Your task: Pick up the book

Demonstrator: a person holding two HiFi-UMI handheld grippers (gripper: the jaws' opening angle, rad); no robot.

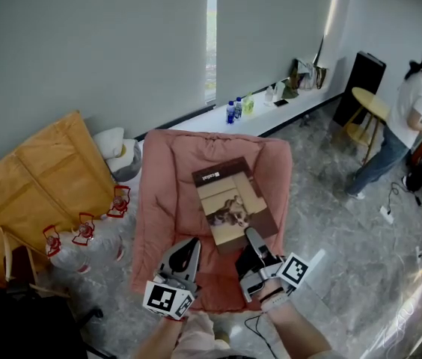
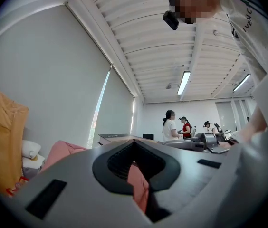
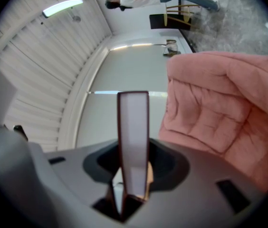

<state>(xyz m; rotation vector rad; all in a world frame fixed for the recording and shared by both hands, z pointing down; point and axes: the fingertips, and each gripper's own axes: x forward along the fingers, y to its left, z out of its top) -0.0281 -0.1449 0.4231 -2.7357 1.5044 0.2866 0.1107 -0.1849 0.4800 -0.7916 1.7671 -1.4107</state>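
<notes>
While poised over pink quilted cushion (image 1: 162, 193) mid-frame, clamps right gripper (image 1: 252, 237) on brown photo-cover book (image 1: 232, 200), left gripper (image 1: 189, 245) parted, empty

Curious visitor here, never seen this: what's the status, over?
Left gripper open, empty. Right gripper shut on book, above pink cushion. Nothing in the way.

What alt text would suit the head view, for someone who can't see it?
Seen from above, the right gripper grips a brown book by its near edge over a pink cushion; the left gripper is beside it. A person stands far right.
</notes>
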